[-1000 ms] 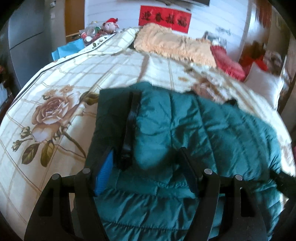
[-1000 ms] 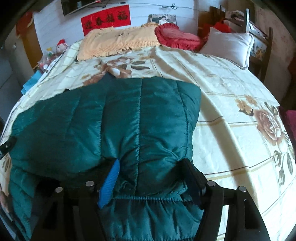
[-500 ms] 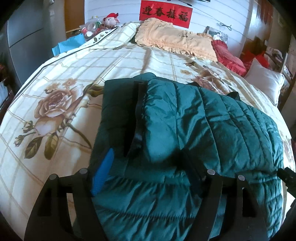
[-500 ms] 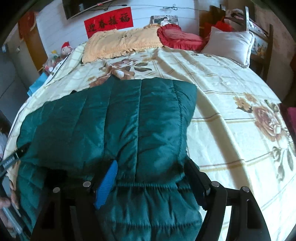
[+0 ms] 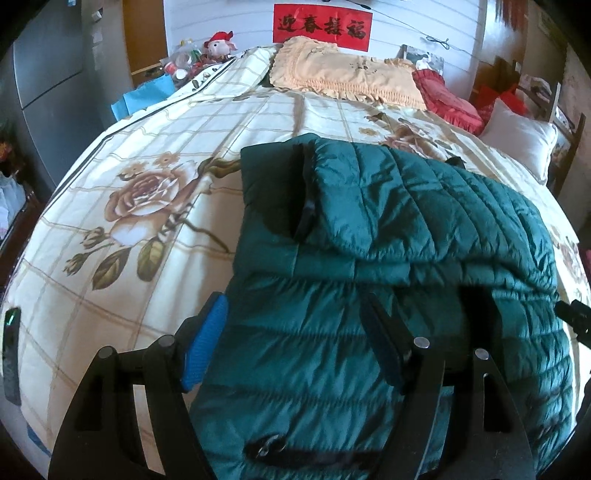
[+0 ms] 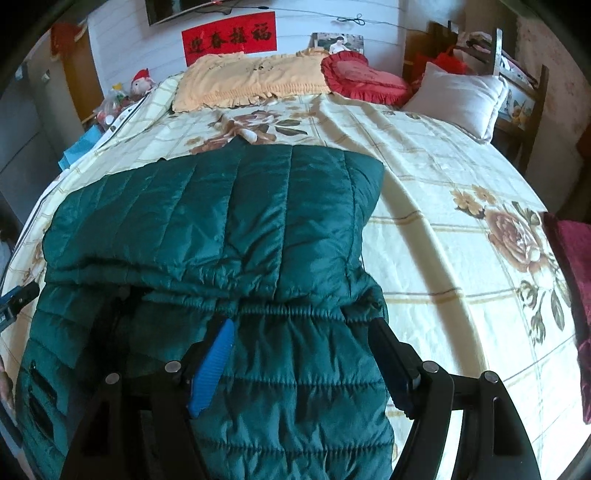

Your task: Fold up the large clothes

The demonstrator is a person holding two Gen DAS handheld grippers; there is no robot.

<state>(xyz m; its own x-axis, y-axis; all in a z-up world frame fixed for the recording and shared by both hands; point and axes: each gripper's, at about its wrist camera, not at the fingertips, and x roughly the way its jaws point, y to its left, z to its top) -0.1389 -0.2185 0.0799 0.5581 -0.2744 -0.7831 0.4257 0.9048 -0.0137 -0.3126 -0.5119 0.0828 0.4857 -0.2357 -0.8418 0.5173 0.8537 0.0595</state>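
Green jacket, folded over itself, flat on bed with floral cover. Left gripper: jaws spread, just widened, over jacket's left edge, pinching nothing. Right gripper: jaws spread, just widened, jacket hem between, unpinched.

red wall banner reads "迎春接福" in black characters.
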